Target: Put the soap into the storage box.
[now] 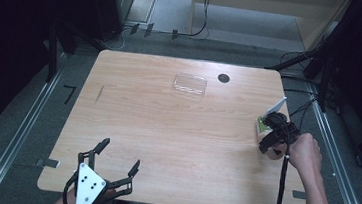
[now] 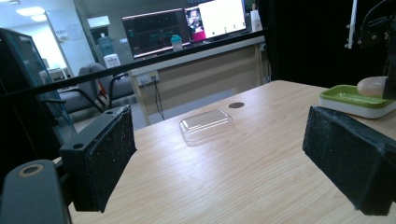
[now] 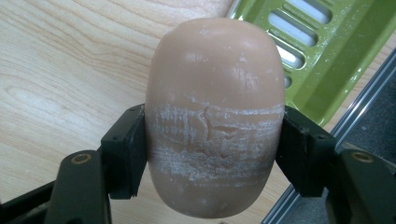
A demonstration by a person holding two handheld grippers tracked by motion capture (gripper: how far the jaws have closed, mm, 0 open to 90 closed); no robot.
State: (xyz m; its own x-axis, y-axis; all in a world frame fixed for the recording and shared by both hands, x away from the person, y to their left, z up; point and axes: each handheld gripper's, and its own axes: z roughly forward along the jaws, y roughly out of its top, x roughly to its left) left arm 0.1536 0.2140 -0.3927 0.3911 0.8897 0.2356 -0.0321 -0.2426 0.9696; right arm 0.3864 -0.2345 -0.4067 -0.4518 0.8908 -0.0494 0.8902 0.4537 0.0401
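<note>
My right gripper (image 3: 212,149) is shut on a pinkish-beige oval bar of soap (image 3: 215,116), its pads pressing both long sides. The soap's surface is scuffed white where the pads meet it. A green slotted soap dish (image 3: 327,60) lies just beyond it, by the table's right edge. From above, a hand holds the right gripper (image 1: 271,141) beside the dish (image 1: 262,124). In the left gripper view the soap (image 2: 372,86) hangs close over the dish (image 2: 350,95), which has a white base. My left gripper (image 1: 120,154) is open near the front left edge, with nothing between its jaws (image 2: 229,163).
A clear plastic lid (image 1: 190,84) (image 2: 207,125) lies flat at the table's middle back. A round black hole (image 1: 223,78) is just right of it. A white flat piece (image 1: 275,108) slants up behind the dish. Cables and a metal rail run along the floor on the right.
</note>
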